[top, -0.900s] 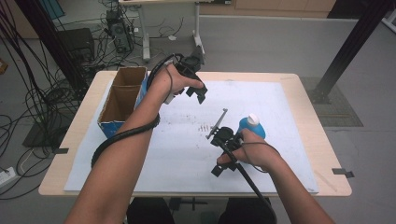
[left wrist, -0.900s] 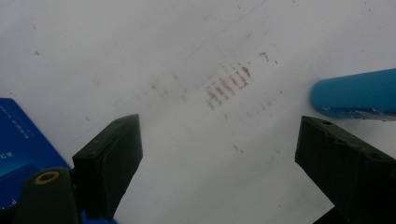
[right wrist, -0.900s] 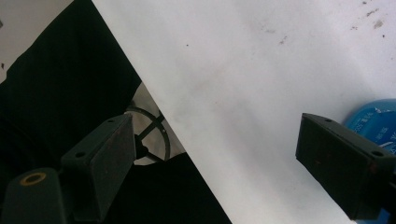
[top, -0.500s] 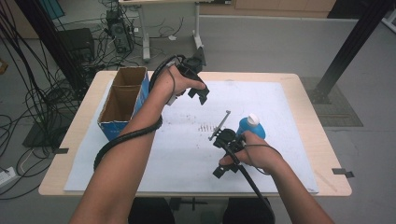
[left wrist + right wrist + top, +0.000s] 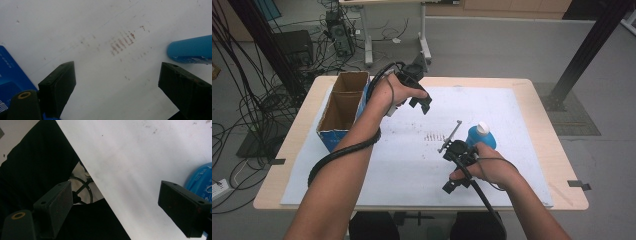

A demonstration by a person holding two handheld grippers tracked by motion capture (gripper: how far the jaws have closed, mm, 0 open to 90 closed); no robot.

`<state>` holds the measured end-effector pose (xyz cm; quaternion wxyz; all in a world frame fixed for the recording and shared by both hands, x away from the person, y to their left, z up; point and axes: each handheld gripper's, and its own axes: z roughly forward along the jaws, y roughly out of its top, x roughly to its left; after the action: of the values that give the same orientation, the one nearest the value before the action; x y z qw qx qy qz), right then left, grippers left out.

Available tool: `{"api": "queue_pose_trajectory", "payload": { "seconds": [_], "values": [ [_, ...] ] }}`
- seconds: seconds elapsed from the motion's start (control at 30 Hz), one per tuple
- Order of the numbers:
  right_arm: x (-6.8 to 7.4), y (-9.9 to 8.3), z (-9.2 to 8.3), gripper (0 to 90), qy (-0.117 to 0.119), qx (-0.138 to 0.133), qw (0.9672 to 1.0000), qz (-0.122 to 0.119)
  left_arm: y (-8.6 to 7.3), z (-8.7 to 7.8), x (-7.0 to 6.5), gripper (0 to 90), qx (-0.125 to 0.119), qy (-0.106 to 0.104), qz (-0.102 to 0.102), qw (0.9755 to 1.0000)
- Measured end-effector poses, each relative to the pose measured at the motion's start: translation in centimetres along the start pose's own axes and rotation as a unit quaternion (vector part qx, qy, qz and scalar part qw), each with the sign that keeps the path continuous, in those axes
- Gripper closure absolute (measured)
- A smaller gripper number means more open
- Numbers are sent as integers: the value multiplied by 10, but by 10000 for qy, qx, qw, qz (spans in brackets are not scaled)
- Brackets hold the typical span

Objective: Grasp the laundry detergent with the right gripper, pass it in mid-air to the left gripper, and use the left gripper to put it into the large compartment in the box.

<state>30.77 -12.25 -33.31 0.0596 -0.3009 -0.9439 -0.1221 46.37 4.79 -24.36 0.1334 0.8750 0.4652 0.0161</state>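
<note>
While both of our jaws stand wide with nothing between them, the blue bottle [image 5: 480, 137] lies on its side toward the right edge of the tabletop [image 5: 542, 150], just beside our right gripper [image 5: 452, 186]. We judge it light, rigid plastic, smooth and apt to roll. We would take it across the round body, not the white cap [image 5: 482, 128]. Our left gripper [image 5: 421, 102] hovers near the cardboard box [image 5: 343, 107].
</note>
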Motion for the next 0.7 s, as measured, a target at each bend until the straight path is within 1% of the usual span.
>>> {"api": "queue_pose_trajectory", "payload": {
  "seconds": [0.1,0.17,0.23,0.33,0.43,0.6,0.7],
  "values": [
    [2,-3,-1,124,-2,10,10000,-46,-5,0,3,149,10,-42,-49,10000],
    [3,-5,-1,124,-17,14,10000,-42,-7,1,5,149,14,-22,-60,10000],
    [3,-8,-2,123,-22,6,10000,-16,-10,1,6,149,37,1,-41,10000],
    [2,-12,-3,123,-24,1,10000,13,-14,0,7,149,8,-8,-39,10000],
    [1,-16,-4,123,-80,11,10000,26,-18,0,7,149,-28,-1,1,10000],
    [-1,-24,-4,123,-79,12,10000,43,-26,1,7,149,-13,25,69,10000],
    [-2,-29,-4,123,-92,37,9999,90,-29,1,7,149,-4,-21,63,10000]
  ]
}}
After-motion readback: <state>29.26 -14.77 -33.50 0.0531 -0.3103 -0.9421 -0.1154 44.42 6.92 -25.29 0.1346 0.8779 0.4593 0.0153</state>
